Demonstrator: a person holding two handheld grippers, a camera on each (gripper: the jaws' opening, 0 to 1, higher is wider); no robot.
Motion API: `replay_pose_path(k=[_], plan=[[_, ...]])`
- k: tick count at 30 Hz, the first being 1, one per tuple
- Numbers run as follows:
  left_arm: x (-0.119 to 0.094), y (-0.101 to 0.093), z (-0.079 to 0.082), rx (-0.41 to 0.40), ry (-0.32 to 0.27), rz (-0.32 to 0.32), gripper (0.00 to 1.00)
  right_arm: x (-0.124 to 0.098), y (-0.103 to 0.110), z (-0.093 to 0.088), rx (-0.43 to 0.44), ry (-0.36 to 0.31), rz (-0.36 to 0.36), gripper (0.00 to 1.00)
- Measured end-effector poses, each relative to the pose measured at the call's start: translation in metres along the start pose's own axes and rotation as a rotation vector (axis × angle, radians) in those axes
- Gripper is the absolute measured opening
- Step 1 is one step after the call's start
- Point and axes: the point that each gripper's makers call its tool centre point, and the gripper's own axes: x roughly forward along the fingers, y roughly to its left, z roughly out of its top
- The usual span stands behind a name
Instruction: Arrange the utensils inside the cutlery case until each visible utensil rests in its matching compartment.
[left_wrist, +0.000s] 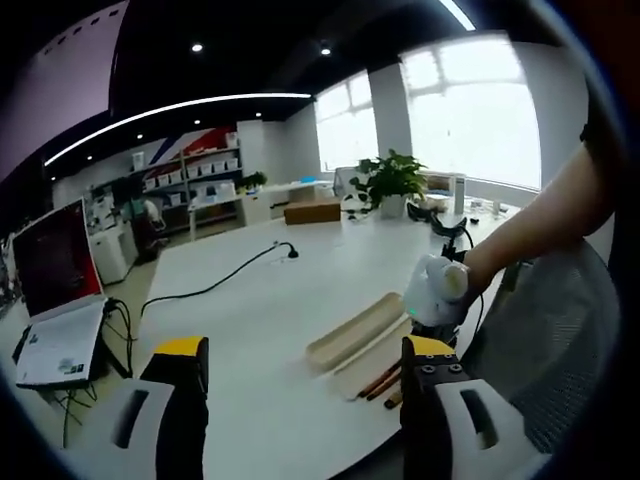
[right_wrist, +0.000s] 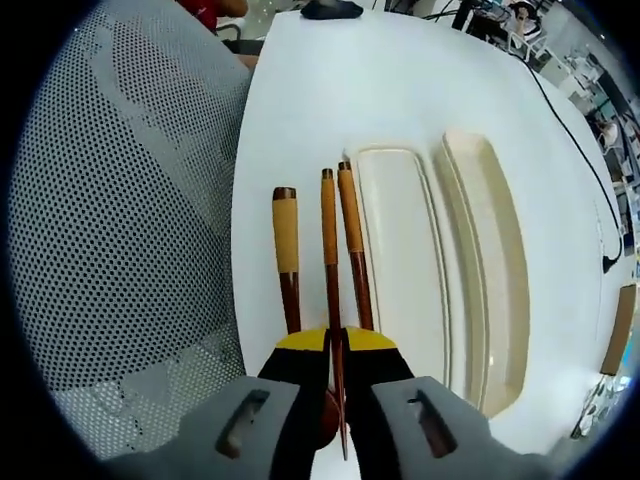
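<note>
Left gripper view: I am holding my left gripper (left_wrist: 305, 385) above the white table (left_wrist: 260, 300), jaws spread wide with nothing between them. At far left a laptop (left_wrist: 55, 265) is sitting on a stand, and a black cable (left_wrist: 215, 283) is running across the tabletop. Right of centre the cream cutlery case (left_wrist: 357, 330) is lying open with the utensils' wooden ends (left_wrist: 385, 383) poking out beside it, near the table edge. My right gripper (left_wrist: 437, 292) is coming in from the right over that spot.

Right gripper view: a mesh chair (right_wrist: 120, 200) is filling the left side. Next, three wooden utensils are lying side by side on the table: a thicker-handled one (right_wrist: 286, 255), then two chopsticks (right_wrist: 340, 240). My right gripper (right_wrist: 337, 345) is pinching the middle chopstick (right_wrist: 329, 235), jaws pressed nearly together on it. Just right of the utensils, the case tray (right_wrist: 400, 260) and its lid (right_wrist: 490, 260) are lying open, touching each other.
</note>
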Motion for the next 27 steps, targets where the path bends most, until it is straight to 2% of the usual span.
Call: replay_pose_path(k=[8, 13, 16, 21, 23, 24, 27], plan=[[0.0, -0.004, -0.001, 0.021, 0.013, -0.002, 0.79, 0.0, 0.001, 0.0, -0.009, -0.016, 0.004, 0.01], [0.0, -0.006, 0.0, 0.032, 0.014, -0.002, 0.78, 0.001, 0.002, 0.001, -0.069, 0.004, -0.008, 0.01], [0.001, -0.01, 0.003, 0.045, 0.012, -0.007, 0.77, 0.001, 0.001, 0.001, -0.069, 0.013, -0.01, 0.01], [0.005, -0.02, 0.001, 0.068, 0.041, -0.03, 0.76, 0.0, 0.001, 0.0, -0.033, -0.005, -0.007, 0.01], [0.006, -0.025, 0.002, 0.14, 0.057, -0.035, 0.75, 0.0, 0.002, 0.0, -0.032, -0.022, -0.018, 0.01], [0.007, -0.024, 0.001, 0.149, 0.069, -0.027, 0.74, 0.0, 0.002, 0.0, -0.038, -0.026, -0.024, 0.01], [0.007, -0.022, -0.005, 0.137, 0.091, -0.029, 0.74, 0.0, 0.001, 0.001, -0.049, -0.031, -0.027, 0.01]])
